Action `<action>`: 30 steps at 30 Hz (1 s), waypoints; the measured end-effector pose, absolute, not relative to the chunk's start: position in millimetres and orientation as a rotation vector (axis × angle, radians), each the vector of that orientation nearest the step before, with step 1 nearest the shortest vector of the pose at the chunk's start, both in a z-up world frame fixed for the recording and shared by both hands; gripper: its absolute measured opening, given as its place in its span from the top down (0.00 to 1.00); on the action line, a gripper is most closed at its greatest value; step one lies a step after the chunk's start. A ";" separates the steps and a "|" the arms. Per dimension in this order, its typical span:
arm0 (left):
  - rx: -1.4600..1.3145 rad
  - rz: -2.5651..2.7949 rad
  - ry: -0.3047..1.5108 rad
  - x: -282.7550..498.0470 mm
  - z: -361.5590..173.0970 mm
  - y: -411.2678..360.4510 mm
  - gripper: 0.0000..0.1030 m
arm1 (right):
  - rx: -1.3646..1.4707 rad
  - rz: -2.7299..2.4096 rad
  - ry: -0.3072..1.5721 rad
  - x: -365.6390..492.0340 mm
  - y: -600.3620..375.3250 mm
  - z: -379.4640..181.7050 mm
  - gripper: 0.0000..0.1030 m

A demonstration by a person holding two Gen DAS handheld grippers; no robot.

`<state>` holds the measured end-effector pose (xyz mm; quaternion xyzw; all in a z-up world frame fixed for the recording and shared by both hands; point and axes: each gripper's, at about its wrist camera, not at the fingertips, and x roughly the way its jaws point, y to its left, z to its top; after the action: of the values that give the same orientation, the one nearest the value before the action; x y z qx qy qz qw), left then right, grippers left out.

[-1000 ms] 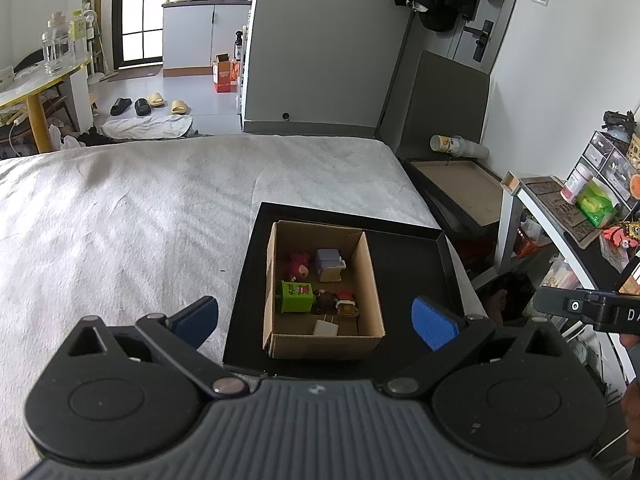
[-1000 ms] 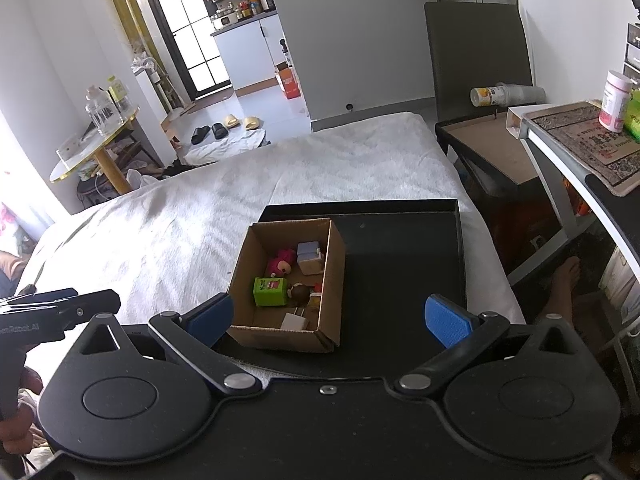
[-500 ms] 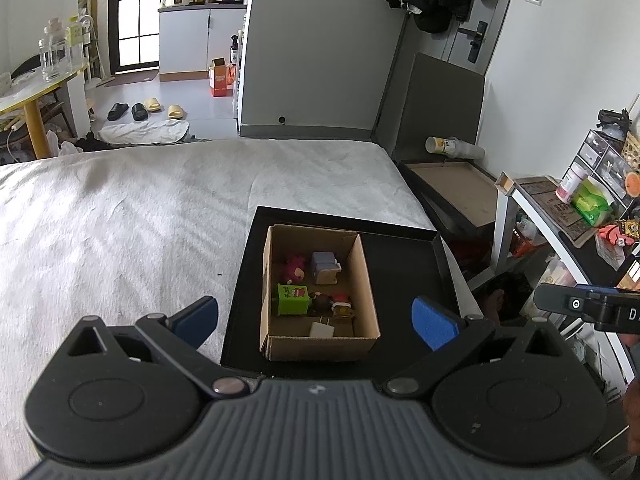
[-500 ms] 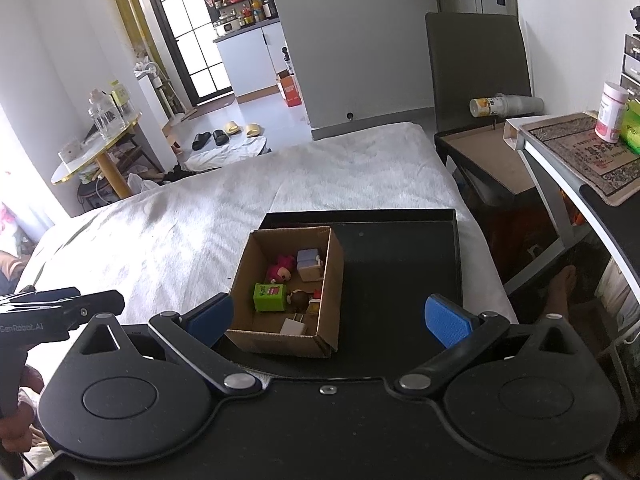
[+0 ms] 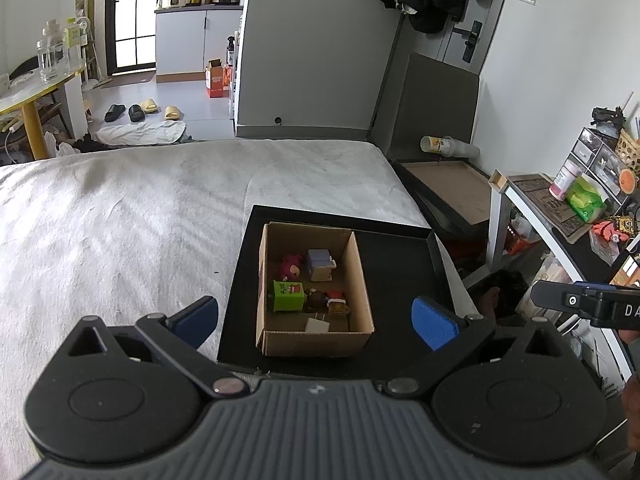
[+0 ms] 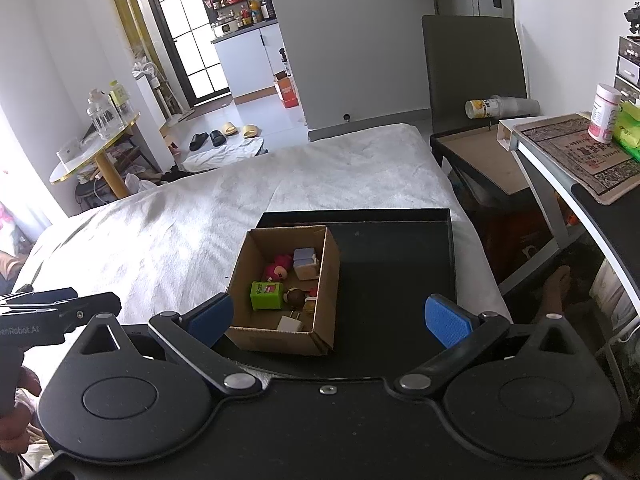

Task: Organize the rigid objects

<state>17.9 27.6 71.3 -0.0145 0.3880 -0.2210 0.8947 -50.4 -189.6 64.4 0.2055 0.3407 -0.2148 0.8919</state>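
Note:
An open cardboard box [image 5: 360, 280] [image 6: 326, 276] stands on a black tray [image 5: 404, 276] [image 6: 396, 264] laid on a white bed. Inside lie a green cube toy [image 5: 287, 295] [image 6: 266, 295], a pink plush figure [image 5: 290, 267] [image 6: 277, 267], a lavender block toy [image 5: 320, 265] [image 6: 306, 263], a small brown-haired figure [image 5: 326, 300] [image 6: 298, 298] and a white plug adapter [image 5: 317, 325] [image 6: 290, 323]. My left gripper [image 5: 315, 318] hangs open above and in front of the box, holding nothing. My right gripper [image 6: 329, 317] is open too, at a similar height.
The white bed [image 5: 120, 220] spreads left and beyond the tray. A low stand with a brown board [image 5: 452, 192] and a desk with bottles [image 6: 576, 148] crowd the right side. A bare foot [image 6: 554, 292] shows under the desk. A yellow-legged table [image 6: 96, 152] stands far left.
Both grippers have drawn back and upward a little, so the box and tray look smaller and farther away. The toys in the box have not moved.

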 end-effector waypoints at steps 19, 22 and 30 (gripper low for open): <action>-0.026 -0.451 0.794 10.2 74.1 28.8 0.01 | 0.412 -0.438 0.694 -57.1 -186.6 68.9 0.00; -0.022 -0.449 0.785 8.9 75.5 29.2 0.01 | 0.413 -0.438 0.694 -57.2 -186.3 69.4 0.00; -0.013 -0.438 0.759 7.6 81.7 32.3 0.01 | 0.416 -0.439 0.688 -56.3 -185.5 70.7 0.00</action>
<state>7.6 32.3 81.7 -0.0065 0.3673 -0.2119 0.9056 -56.3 -185.5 70.7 0.2009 0.3320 -0.2117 0.8970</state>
